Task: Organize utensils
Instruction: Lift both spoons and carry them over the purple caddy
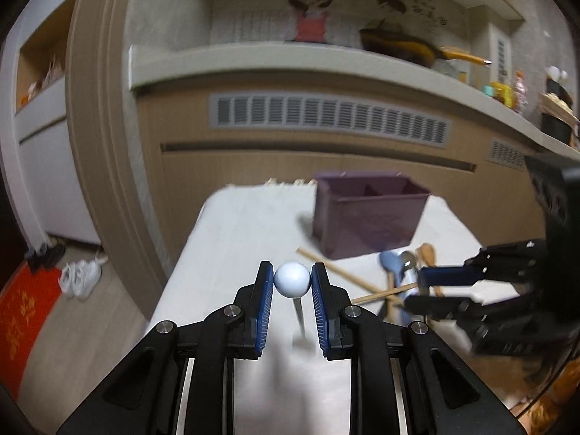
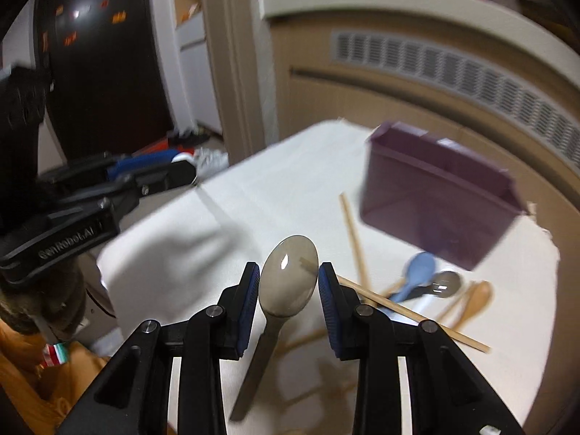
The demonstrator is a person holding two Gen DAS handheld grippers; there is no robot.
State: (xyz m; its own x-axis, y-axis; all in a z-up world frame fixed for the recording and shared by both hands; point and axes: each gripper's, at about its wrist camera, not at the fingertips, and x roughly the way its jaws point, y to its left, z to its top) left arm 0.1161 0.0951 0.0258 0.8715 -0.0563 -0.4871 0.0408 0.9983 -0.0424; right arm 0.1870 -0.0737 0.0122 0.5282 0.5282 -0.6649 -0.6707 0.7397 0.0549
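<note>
My left gripper [image 1: 292,267] is shut on the white ball-shaped end [image 1: 292,280] of a utensil whose thin metal stem [image 1: 299,313] hangs down above the white-clothed table [image 1: 232,239]. My right gripper [image 2: 289,267] is shut on a metal spoon [image 2: 288,282], its pads pressing the sides of the bowl and its handle hanging toward me. A purple two-compartment box [image 2: 435,195] stands at the far side of the table. In front of it lie a blue spoon [image 2: 417,275], a metal utensil [image 2: 444,282], a wooden spoon [image 2: 475,297] and wooden chopsticks [image 2: 355,239].
A beige cabinet with a grey vent grille [image 1: 326,116] rises behind the table. On the floor to the left sit white shoes [image 1: 81,277] and a red mat [image 1: 25,311]. The table's left edge drops off close to my left gripper [image 2: 186,168].
</note>
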